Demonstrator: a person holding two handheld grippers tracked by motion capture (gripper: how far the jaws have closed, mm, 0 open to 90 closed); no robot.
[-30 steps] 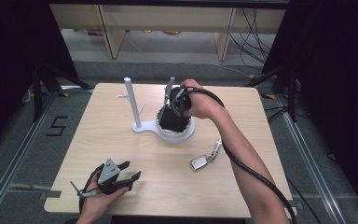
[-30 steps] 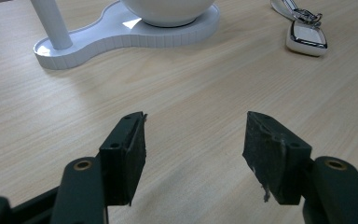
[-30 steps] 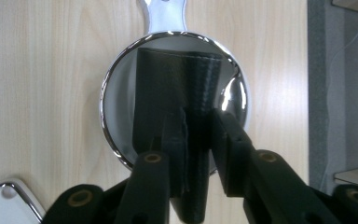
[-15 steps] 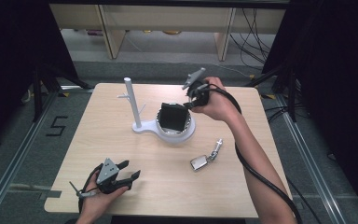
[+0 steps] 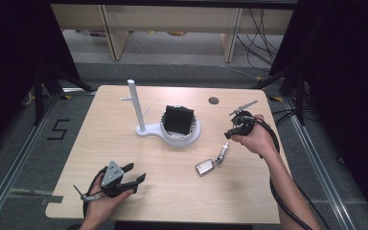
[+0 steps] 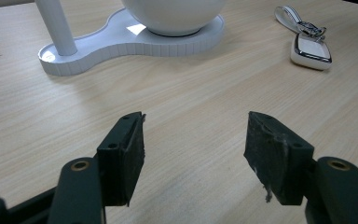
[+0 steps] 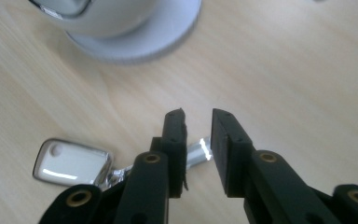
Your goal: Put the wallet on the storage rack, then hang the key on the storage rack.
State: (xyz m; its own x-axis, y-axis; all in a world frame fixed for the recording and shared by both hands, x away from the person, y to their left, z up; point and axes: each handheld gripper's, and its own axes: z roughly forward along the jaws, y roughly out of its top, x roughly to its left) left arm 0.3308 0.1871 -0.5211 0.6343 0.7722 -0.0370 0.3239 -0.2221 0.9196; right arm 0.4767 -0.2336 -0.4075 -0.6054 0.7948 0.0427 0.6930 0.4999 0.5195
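A black square thing (image 5: 178, 120) lies in the white bowl (image 5: 192, 134) of a white stand with an upright post (image 5: 135, 103). A silver key fob (image 5: 205, 167) with a metal strap (image 5: 222, 153) lies on the table in front of the bowl. My right gripper (image 5: 232, 130) hovers to the right of the bowl, just above the strap. Its jaws have just been closing to a narrow gap (image 7: 198, 128) with nothing gripped; the strap (image 7: 200, 150) and fob (image 7: 72, 162) show below them. My left gripper (image 5: 136, 172) rests near the front left edge, its jaws (image 6: 196, 154) wide open and empty.
The stand's base (image 6: 130, 37) and the key fob (image 6: 310, 49) lie ahead of my left gripper. A round cable hole (image 5: 213, 100) sits in the tabletop at the back. Shelves and cables stand on the floor beyond the table.
My right gripper left the black thing in the bowl, lifted away, then swung right and down towards the key fob's strap. Its jaws went wide, then narrow. The left gripper stayed put.
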